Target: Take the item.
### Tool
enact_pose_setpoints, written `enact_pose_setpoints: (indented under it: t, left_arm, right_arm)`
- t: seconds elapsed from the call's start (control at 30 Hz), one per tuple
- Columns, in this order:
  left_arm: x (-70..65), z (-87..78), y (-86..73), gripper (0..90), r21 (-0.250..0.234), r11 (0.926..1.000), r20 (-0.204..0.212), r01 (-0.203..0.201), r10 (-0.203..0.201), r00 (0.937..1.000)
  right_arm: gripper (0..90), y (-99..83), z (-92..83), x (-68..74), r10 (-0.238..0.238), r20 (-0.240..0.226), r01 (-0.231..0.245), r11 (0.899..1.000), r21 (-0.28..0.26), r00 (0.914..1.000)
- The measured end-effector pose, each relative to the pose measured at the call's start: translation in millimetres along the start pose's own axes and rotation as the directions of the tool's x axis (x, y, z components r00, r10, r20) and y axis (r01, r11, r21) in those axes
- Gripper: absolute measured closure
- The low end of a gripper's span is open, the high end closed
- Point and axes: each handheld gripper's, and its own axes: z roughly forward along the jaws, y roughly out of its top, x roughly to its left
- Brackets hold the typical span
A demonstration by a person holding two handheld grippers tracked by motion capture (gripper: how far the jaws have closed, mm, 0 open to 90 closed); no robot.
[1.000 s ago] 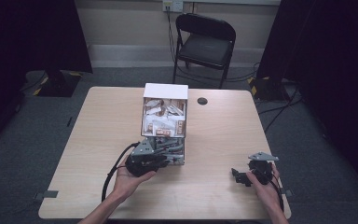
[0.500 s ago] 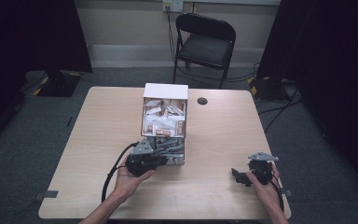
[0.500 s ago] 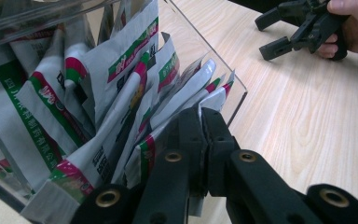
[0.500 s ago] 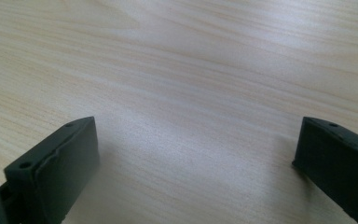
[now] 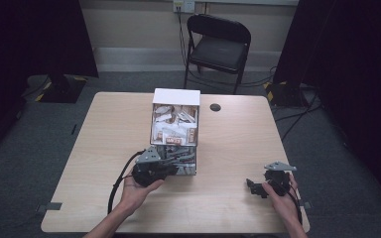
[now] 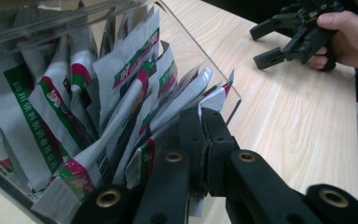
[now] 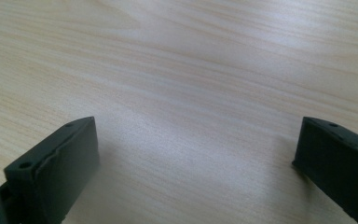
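Observation:
A clear plastic box (image 5: 157,133) with a white back wall stands mid-table, packed with upright white sachets (image 5: 174,130) printed in green and red. My left gripper (image 5: 180,161) reaches into the box's near end. In the left gripper view it (image 6: 201,127) is shut on the edge of one sachet (image 6: 216,94) at the outer side of the row, beside the transparent wall (image 6: 200,51). My right gripper (image 5: 253,186) rests low over the table at the front right, open. Bare wood lies between its fingers (image 7: 60,158).
The light wooden table (image 5: 228,144) has a small black round cap (image 5: 215,107) at its far side. A black folding chair (image 5: 218,44) stands beyond the table. From the left gripper view, the right gripper (image 6: 260,45) and its hand lie across the tabletop.

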Motion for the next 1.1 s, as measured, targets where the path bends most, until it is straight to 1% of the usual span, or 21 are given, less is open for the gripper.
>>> enact_pose_setpoints:
  t: [0.33,0.37,0.77,0.97,1.03,1.07,1.1]
  left_arm:
    - [-1.9,-5.9,1.5,88.7,-0.018,0.9998,0.001,0.003,-0.003,1.0]
    - [-1.9,-7.1,1.7,88.7,-0.023,0.9996,0.002,0.017,-0.017,0.9999]
    - [-1.4,-13.8,2.0,88.7,-0.046,0.9984,0.012,0.033,-0.032,0.9994]
    - [-2.3,-17.2,3.9,88.8,-0.055,0.9977,0.021,0.038,-0.037,0.9991]
    - [-2.5,-18.9,4.9,88.7,-0.064,0.9972,0.013,0.04,-0.039,0.9991]
    - [-2.2,-19.7,5.5,88.8,-0.067,0.9966,0.019,0.046,-0.045,0.9988]
    - [-2.2,-21.0,6.5,88.9,-0.064,0.997,0.019,0.043,-0.042,0.9989]
  right_arm:
    - [0.0,0.0,0.0,0.0,0.0,0.0,0.0,1.0,0.0,1.0]
    - [0.0,0.0,0.0,0.0,0.0,0.0,0.0,1.0,0.0,1.0]
    - [0.0,0.1,0.1,-0.2,-0.002,-0.003,0.002,1.0,0.0,1.0]
    - [0.0,0.2,0.1,-0.2,-0.002,-0.003,0.002,1.0,0.0,1.0]
    - [0.0,0.2,0.2,-0.3,-0.003,-0.004,0.003,1.0,0.0,1.0]
    - [0.0,0.2,0.2,-0.3,-0.003,-0.004,0.003,1.0,0.001,1.0]
    - [0.0,0.2,0.2,-0.3,-0.003,-0.004,0.003,1.0,0.001,1.0]
